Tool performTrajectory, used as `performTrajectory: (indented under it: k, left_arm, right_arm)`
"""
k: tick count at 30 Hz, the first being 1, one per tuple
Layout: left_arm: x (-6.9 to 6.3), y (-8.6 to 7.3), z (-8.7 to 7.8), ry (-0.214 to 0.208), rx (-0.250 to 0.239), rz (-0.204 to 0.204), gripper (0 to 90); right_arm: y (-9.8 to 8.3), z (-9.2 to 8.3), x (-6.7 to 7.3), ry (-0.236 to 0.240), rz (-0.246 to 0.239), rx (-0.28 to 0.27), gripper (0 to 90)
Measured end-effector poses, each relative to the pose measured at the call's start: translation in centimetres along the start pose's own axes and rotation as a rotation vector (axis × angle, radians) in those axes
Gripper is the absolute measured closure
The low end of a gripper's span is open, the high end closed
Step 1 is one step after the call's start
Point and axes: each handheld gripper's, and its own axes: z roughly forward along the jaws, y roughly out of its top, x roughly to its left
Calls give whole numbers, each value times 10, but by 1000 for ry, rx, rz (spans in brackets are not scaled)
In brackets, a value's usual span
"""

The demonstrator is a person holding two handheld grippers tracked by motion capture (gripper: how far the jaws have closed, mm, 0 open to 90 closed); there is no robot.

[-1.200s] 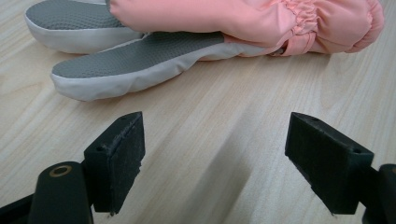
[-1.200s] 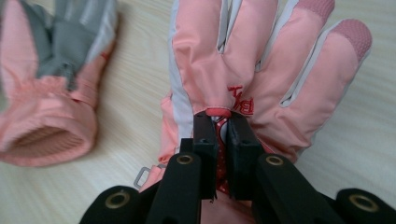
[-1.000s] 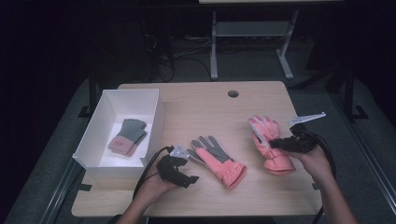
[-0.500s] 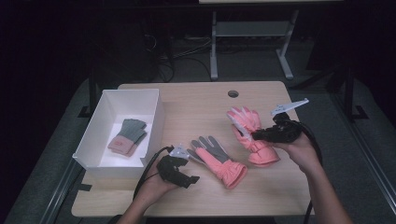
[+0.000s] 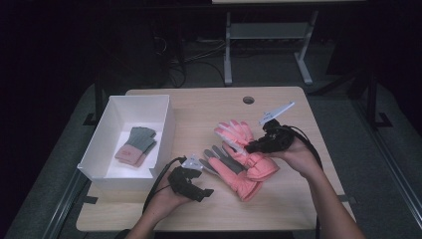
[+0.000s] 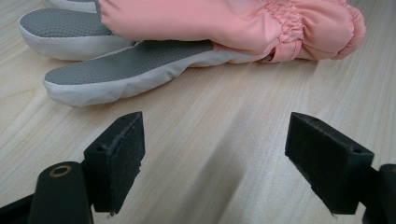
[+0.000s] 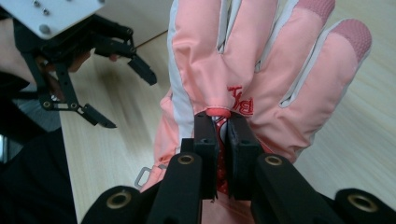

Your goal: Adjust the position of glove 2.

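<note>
High view, largest first: pale wooden surface (image 5: 209, 107) across the middle of the frame, white box (image 5: 94, 157) at its left edge with a small grey-and-pink glove pair (image 5: 135, 145) lying inside. Centre right: pink ski glove (image 5: 234, 132) lifted off the wood, pinched at the back near the cuff by the right hand-held gripper (image 5: 249, 147), jaws pressed together on the fabric. Beneath and just left of it, second pink ski glove (image 5: 239, 172), palm side grey, flat on the wood, cuff toward lower right. Lower centre: left hand-held gripper (image 5: 209, 191), spread wide, holding nothing, resting low beside the flat glove's grey fingertips.

Right gripper view: black jaws clamped on a small fold of the raised glove (image 7: 261, 74), red lettering just beyond the pads, fingers hanging away toward the top of frame.

Left gripper view: flat glove's grey fingers (image 6: 126, 70) at upper left, bare wood between the spread jaws.

Likely risks: thin pinch of slick shell fabric slipping out under the glove's own weight; dangling fingers dragging across the flat glove and shoving it askew; raised glove snagging on the left jaws if carried low toward the box.
</note>
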Motion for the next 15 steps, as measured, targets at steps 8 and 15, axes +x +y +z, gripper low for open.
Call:
performTrajectory:
  k: [8,15]
  left_arm:
    - [0,-1,0,1,7,8,197]
    - [0,-1,1,0,16,16,197]
  right_arm:
    - [6,21,8,40,-28,62,844]
    - [8,44,14,31,-96,108,843]
